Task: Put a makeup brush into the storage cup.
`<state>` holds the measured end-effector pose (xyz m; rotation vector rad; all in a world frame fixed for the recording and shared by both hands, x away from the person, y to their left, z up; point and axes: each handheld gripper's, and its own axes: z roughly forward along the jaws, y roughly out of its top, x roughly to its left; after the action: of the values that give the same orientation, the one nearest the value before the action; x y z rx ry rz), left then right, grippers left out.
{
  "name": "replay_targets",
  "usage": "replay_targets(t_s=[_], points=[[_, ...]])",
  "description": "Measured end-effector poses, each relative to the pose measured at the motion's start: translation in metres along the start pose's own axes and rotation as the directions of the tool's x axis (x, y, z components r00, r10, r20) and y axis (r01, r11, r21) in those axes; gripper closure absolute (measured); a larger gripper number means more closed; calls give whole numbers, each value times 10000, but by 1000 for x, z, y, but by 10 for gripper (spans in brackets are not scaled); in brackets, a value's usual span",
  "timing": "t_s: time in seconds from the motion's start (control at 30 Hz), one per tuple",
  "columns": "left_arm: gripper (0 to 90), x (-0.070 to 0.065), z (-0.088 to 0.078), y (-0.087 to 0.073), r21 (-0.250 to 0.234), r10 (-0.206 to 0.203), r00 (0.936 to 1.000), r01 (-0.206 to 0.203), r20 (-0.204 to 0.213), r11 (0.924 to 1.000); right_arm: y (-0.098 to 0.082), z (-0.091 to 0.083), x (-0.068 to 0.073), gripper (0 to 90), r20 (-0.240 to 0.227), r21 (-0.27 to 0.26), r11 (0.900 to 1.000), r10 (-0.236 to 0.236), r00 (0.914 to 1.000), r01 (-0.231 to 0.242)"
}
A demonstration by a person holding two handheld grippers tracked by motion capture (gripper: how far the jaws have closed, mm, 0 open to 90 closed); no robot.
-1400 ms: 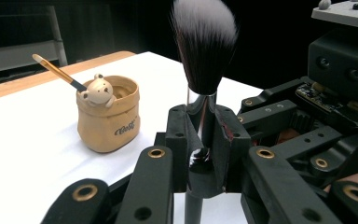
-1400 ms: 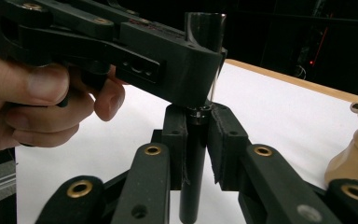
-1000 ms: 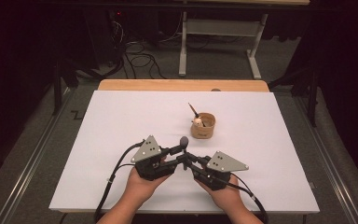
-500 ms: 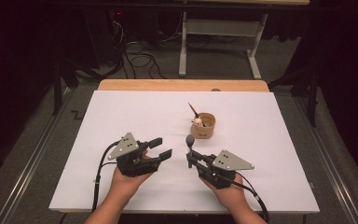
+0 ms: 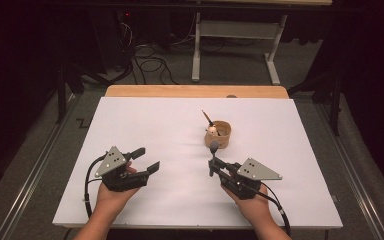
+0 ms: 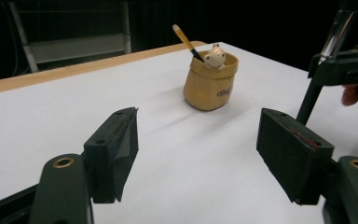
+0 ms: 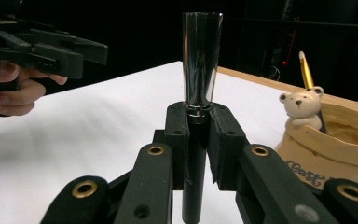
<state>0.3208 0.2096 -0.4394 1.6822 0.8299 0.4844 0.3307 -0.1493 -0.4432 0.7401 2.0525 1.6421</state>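
On a white tabletop (image 5: 145,125), the right gripper (image 5: 213,162) holds a black pen with a silver cap (image 7: 201,60) upright, its fingers (image 7: 224,140) clamped on the dark barrel just below the cap. In the high view, the pen stands just in front of a tan holder (image 5: 221,135), near but apart from it. The holder, shaped like a small sack, carries a little bear figure (image 7: 303,108) at its rim and a pencil (image 6: 186,41) leaning inside. The left gripper (image 5: 146,160) sits well apart to the left, low over the bare tabletop; its fingers (image 6: 116,149) have just been opening and stand wide with nothing between them. A hand (image 5: 111,197) grips each tool from the near edge.
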Motion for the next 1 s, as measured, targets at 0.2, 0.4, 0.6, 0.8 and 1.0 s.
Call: replay_targets(t_s=[0.2, 0.4, 0.6, 0.8, 1.0], points=[[235, 10, -9, -8, 61, -95, 9994, 97, -336, 9999, -1, -3, -3, 806, 228, 38, 10000, 19, 9997, -20], [166, 17, -14, -16, 22, -155, 9970, 157, -760, 9999, -2, -7, -9, 806, 425, 13, 10000, 18, 9991, -18], [127, 24, -17, -24, -111, -196, 9936, 185, -1111, 9998, -3, -11, -16, 806, 698, 94, 10000, 14, 9976, -21], [74, 29, -22, -32, 53, 19, 9904, -11, -1380, 10000, -6, -14, -24, 806, 1002, 149, 9998, 145, 9949, -161], [28, 34, -26, -34, -67, -301, 9885, 294, -1482, 9995, -7, -17, -29, 806, 1274, 147, 9994, 295, 9914, -317]])
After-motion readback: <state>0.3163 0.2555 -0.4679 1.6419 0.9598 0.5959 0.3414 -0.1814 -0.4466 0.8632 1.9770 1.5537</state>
